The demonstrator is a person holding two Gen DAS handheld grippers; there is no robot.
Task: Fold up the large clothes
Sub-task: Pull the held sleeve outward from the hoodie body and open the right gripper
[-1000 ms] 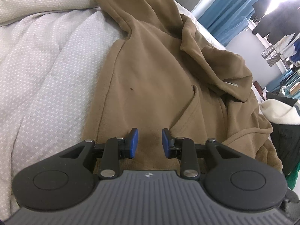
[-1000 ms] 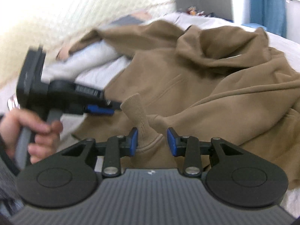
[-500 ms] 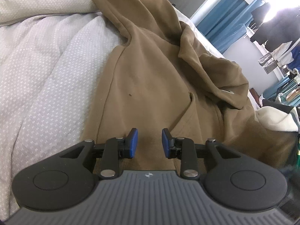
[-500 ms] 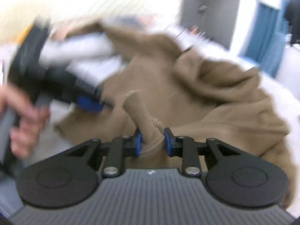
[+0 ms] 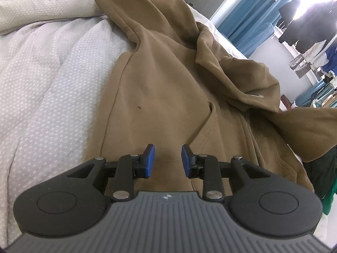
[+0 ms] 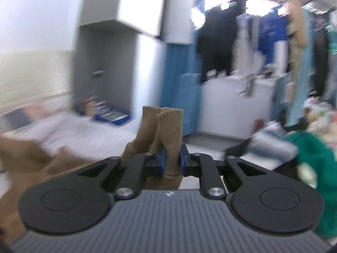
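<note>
- Looking down from the left wrist, the brown hoodie (image 5: 168,80) lies spread over a pale quilted bed cover (image 5: 52,80), its hood (image 5: 238,78) bunched toward the right.
- The left gripper (image 5: 166,160) hovers low over the hoodie's lower part; its jaws stand apart with a gap between the blue pads (image 5: 150,161), and brown cloth shows in that gap, though whether the pads press on it cannot be told.
- At the right edge a flap of the same brown cloth (image 5: 311,130) hangs raised above the rest of the garment.
- From the right wrist, the picture is blurred; the right gripper (image 6: 171,161) points out toward a room with hanging clothes (image 6: 217,42) and a blue curtain (image 6: 179,73).
- Its jaws have just been closing and now pinch the ribbed cuff (image 6: 168,130) of the hoodie sleeve, which sticks up between the pads.
- More brown cloth trails down to the lower left, and a green garment (image 6: 311,158) lies at the right.
</note>
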